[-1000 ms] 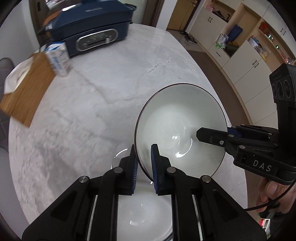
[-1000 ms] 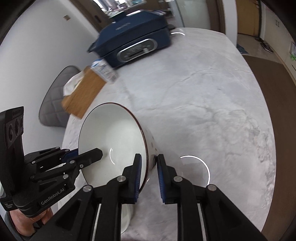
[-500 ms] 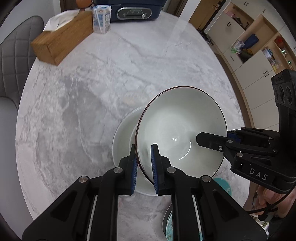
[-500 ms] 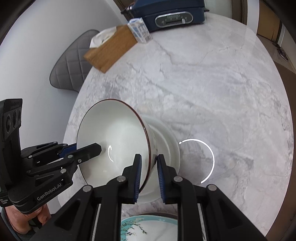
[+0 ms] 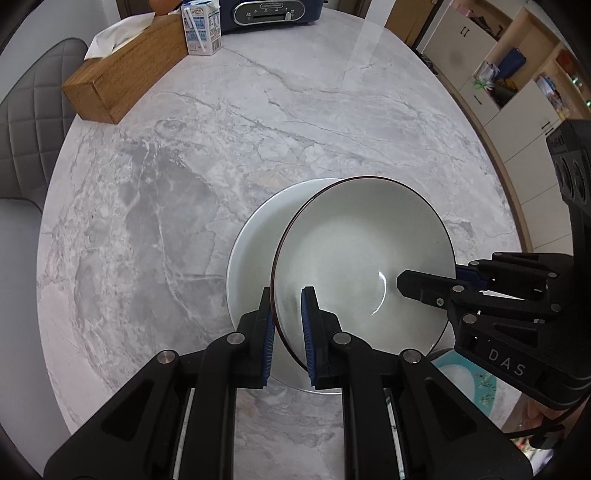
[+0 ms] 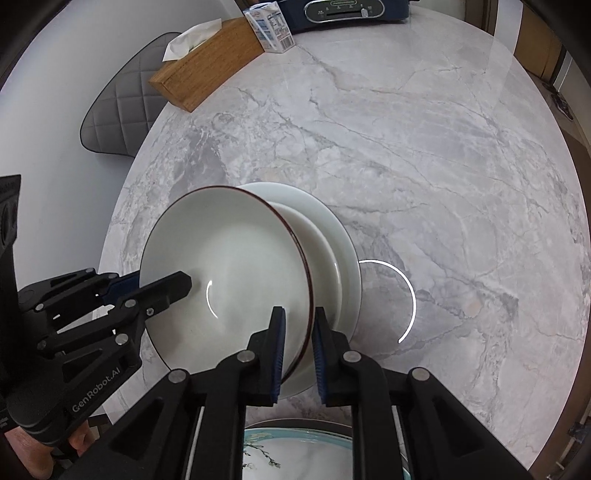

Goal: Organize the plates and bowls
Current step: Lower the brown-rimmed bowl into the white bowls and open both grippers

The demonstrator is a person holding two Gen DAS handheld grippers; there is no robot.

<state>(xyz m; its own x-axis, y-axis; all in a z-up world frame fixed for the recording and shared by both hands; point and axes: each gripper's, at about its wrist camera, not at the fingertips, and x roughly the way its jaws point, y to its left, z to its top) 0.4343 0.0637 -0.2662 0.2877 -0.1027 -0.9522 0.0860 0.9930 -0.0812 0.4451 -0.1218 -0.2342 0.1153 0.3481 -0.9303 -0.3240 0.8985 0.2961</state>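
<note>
A white bowl with a dark red rim (image 5: 354,251) (image 6: 236,258) is held just above a plain white plate (image 5: 255,243) (image 6: 332,229) on the marble table. My left gripper (image 5: 288,317) is shut on the bowl's near-left rim; it also shows in the right wrist view (image 6: 162,288). My right gripper (image 6: 298,332) is shut on the bowl's opposite rim and shows in the left wrist view (image 5: 432,280). A teal floral plate (image 5: 465,384) (image 6: 295,450) lies at the near table edge, partly hidden by the grippers.
A wooden tissue box (image 5: 125,70) (image 6: 207,66), a milk carton (image 5: 201,31) (image 6: 269,27) and a dark blue appliance (image 5: 273,11) (image 6: 347,11) stand at the far side of the table. A grey chair (image 5: 22,122) is at the left. Cabinets (image 5: 517,74) are at the right.
Both grippers have carried the bowl down and toward the near side, over the white plate. The teal plate has come into view below.
</note>
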